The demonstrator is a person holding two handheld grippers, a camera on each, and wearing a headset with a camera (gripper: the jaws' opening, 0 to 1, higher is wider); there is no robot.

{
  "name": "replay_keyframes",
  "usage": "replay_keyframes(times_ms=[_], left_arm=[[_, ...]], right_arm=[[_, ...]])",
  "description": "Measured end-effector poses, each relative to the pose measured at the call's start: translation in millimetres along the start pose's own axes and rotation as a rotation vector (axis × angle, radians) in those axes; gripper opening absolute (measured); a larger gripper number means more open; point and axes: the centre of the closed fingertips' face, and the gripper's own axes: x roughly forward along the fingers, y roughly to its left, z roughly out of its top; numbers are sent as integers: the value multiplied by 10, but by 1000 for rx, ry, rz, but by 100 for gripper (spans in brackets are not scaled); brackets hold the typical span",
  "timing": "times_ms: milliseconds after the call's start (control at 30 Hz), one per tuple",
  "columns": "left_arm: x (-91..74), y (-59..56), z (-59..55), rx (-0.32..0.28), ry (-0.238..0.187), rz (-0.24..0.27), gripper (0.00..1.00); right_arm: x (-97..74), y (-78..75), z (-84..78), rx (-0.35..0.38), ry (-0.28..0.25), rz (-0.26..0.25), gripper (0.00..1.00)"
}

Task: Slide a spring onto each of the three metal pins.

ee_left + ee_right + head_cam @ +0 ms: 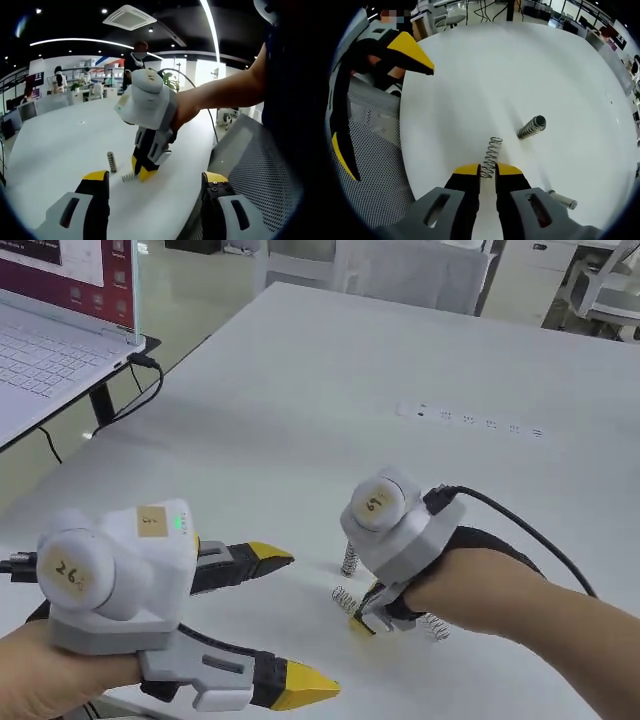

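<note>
My right gripper (487, 172), yellow-tipped fingers (466, 170) narrow, pinching one end of a thin coiled wire spring (493, 149), flat on smooth white desk (520, 65), my left gripper (156, 177), fingers wide apart

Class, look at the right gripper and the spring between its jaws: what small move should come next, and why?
Probably lift the loose spring clear of the table. The right gripper is shut on its near end, but it lies flat on the surface and must come up before it can go over a pin. The upright pin nearby already carries one.
</note>
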Motion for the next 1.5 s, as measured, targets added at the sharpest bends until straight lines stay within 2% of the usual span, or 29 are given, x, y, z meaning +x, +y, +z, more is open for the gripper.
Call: replay_keyframes(times_ms=[200, 267, 333, 467, 633, 733, 833, 933, 1133, 1167, 1200, 1367, 1500], left_arm=[[14, -17, -24, 10, 15, -11, 68], [17, -19, -28, 14, 18, -14, 67], [20, -19, -32, 17, 23, -18, 66], [36, -19, 0, 32, 26, -28, 63], [50, -15, 69, 64, 24, -45, 55], [54, -46, 116, 74, 17, -72, 50], [63, -80, 139, 88, 13, -91, 44], [71, -122, 154, 103, 14, -112, 37], [73, -229, 190, 122, 7, -169, 22], [74, -273, 213, 127, 3, -194, 22], [74, -278, 217, 129, 3, -197, 15], [79, -300, 229, 126, 4, -210, 10], [83, -330, 230, 124, 5, -223, 6]], right_arm=[[-159, 126, -16, -41, -27, 37, 9], [-247, 237, 22, -82, -55, 87, 9], [-361, 295, 34, -89, -68, 106, 9], [-551, 378, 63, -184, -85, 127, 9], [-761, 464, 78, -269, -87, 132, 9], [-855, 547, 102, -359, -103, 158, 9], [-902, 600, 81, -393, -99, 182, 9], [-930, 616, 62, -429, -94, 184, 9], [-1010, 675, 60, -491, -113, 210, 9], [-1058, 715, 50, -529, -121, 229, 9], [-1066, 715, 61, -537, -129, 226, 9], [-1090, 738, 53, -555, -135, 242, 9], [-1096, 737, 49, -580, -137, 234, 8]])
